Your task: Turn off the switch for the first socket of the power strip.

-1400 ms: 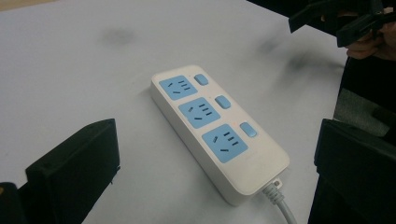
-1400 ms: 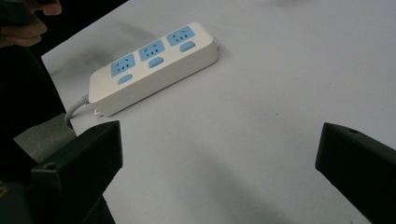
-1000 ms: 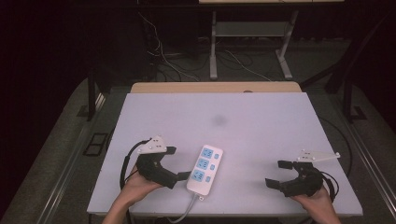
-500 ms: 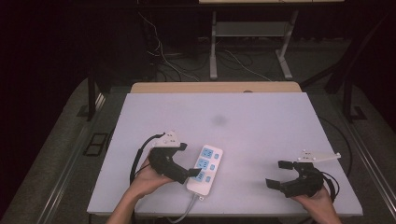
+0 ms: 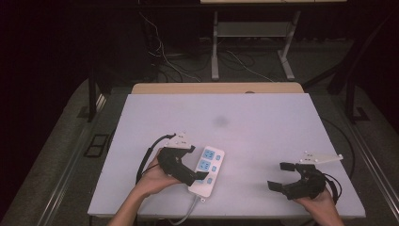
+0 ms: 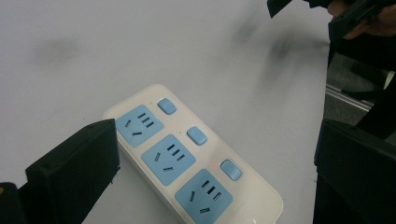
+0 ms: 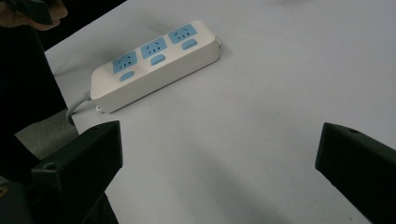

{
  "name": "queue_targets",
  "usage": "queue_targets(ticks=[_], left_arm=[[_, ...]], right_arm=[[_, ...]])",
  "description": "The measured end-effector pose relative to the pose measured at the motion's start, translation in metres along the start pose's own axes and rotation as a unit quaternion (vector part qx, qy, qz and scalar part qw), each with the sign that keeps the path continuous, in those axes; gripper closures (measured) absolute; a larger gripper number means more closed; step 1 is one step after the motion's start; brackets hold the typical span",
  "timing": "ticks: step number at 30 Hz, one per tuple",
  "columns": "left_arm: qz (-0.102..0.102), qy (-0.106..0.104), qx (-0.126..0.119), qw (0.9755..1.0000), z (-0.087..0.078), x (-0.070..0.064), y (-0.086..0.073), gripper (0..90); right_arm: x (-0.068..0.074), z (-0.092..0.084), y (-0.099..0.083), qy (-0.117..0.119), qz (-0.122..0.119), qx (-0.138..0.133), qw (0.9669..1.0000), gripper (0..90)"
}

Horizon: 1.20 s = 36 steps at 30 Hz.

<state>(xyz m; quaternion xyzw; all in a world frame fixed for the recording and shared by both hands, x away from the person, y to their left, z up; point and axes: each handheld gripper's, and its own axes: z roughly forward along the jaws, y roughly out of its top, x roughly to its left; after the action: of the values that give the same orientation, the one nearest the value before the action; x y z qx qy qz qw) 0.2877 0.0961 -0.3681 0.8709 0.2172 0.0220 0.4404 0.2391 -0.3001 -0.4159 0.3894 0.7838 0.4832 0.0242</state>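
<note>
High view: left gripper [image 5: 200, 177] over near end of power strip [image 5: 210, 165], jaws spread, nothing held. Right gripper [image 5: 281, 176] well apart on bare worktop [image 5: 263, 127], jaws wide, empty.

Left gripper view: strip lies between jaws, nearer left jaw, three blue sockets and switches up. Step, as judged: approach for grasp. Next: centre strip between jaws, lower, close across width.

Right gripper view: strip [image 7: 154, 63] far ahead, toward left jaw; cord off worktop edge.

High view overhead, forward-down; both gripper views low, close — shared power strip [image 5: 206, 170].
</note>
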Motion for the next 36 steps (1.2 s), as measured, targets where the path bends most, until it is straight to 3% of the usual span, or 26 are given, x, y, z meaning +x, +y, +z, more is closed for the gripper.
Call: queue_targets(ticks=[16, 24, 28, 36], left_arm=[[0.028, -0.020, 0.058, 0.9977, 0.019, -0.005, 0.000, 0.4], [0.032, -0.034, 0.071, 0.9964, 0.024, -0.005, 0.003, 6.4], [0.043, -0.040, 0.081, 0.9950, 0.027, -0.006, 0.006, 13.6], [0.051, -0.053, 0.097, 0.9926, 0.033, -0.006, 0.008, 16.6]], right_arm=[[0.000, -0.001, 0.000, -0.002, 0.000, -0.002, 1.0000, 0.4], [-0.001, 0.000, -0.001, -0.001, -0.002, 0.000, 1.0000, 0.4], [0.000, 0.000, 0.000, -0.001, -0.003, 0.001, 1.0000, 0.4], [-0.001, 0.000, -0.001, 0.000, -0.006, 0.001, 1.0000, 0.4]])
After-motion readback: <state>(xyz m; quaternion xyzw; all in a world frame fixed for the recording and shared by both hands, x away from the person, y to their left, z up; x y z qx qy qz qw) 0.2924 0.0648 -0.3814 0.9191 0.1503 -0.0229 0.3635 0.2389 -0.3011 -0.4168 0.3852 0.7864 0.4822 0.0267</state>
